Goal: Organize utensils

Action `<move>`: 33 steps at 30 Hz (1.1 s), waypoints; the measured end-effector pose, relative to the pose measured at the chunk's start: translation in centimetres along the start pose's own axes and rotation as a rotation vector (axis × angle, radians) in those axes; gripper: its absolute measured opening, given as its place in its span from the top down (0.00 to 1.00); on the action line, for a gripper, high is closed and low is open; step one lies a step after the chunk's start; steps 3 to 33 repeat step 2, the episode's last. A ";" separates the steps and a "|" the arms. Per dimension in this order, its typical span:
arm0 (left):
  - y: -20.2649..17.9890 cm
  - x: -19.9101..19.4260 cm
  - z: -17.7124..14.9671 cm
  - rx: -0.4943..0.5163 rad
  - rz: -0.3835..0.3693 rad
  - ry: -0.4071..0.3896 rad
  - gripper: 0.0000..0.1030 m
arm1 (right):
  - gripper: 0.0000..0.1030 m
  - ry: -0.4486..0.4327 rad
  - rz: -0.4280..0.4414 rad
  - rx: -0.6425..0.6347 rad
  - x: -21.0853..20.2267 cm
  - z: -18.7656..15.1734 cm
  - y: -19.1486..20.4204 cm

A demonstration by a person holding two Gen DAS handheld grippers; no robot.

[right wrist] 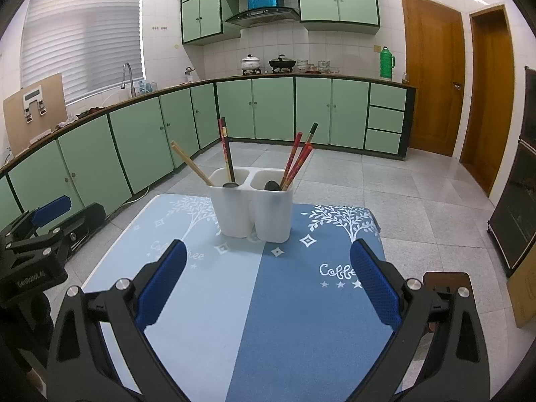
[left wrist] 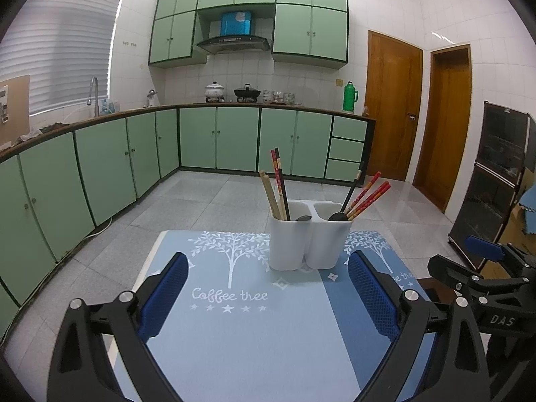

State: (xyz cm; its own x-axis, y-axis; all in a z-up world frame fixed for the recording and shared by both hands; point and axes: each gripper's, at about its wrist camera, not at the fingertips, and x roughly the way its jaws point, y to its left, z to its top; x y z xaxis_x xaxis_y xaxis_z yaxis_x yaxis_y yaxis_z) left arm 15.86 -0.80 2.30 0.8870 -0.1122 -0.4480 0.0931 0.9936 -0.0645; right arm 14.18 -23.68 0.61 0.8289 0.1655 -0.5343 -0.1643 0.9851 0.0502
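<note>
A white two-compartment utensil holder (left wrist: 308,241) (right wrist: 254,207) stands on a blue tablecloth (left wrist: 241,318) (right wrist: 268,301). Its left compartment holds tan chopsticks (left wrist: 271,197) (right wrist: 191,164), red-and-black chopsticks (left wrist: 279,181) (right wrist: 226,147) and a spoon (left wrist: 303,217). Its right compartment holds red chopsticks (left wrist: 366,197) (right wrist: 296,162) and a black spoon (left wrist: 345,201) (right wrist: 273,186). My left gripper (left wrist: 268,268) is open and empty, short of the holder. My right gripper (right wrist: 268,254) is open and empty, also short of it. Each gripper shows at the edge of the other's view (left wrist: 485,268) (right wrist: 37,234).
The table stands in a kitchen with green cabinets (left wrist: 217,137) along the far and left walls. A dark cabinet (left wrist: 495,181) stands to the right on the tiled floor (left wrist: 201,201). Two wooden doors (left wrist: 392,104) are at the back right.
</note>
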 end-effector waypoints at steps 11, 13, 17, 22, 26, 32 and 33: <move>0.0 0.0 0.0 -0.001 0.001 0.002 0.08 | 0.08 -0.001 0.000 -0.001 0.0 0.0 0.1; 0.0 0.0 0.0 -0.001 0.001 0.002 0.08 | 0.08 -0.001 0.000 -0.001 0.0 0.0 0.1; 0.0 0.0 0.0 -0.001 0.001 0.002 0.08 | 0.08 -0.001 0.000 -0.001 0.0 0.0 0.1; 0.0 0.0 0.0 -0.001 0.001 0.002 0.08 | 0.08 -0.001 0.000 -0.001 0.0 0.0 0.1; 0.0 0.0 0.0 -0.001 0.001 0.002 0.08 | 0.08 -0.001 0.000 -0.001 0.0 0.0 0.1; 0.0 0.0 0.0 -0.001 0.001 0.002 0.08 | 0.08 -0.001 0.000 -0.001 0.0 0.0 0.1; 0.0 0.0 0.0 -0.001 0.001 0.002 0.08 | 0.08 -0.001 0.000 -0.001 0.0 0.0 0.1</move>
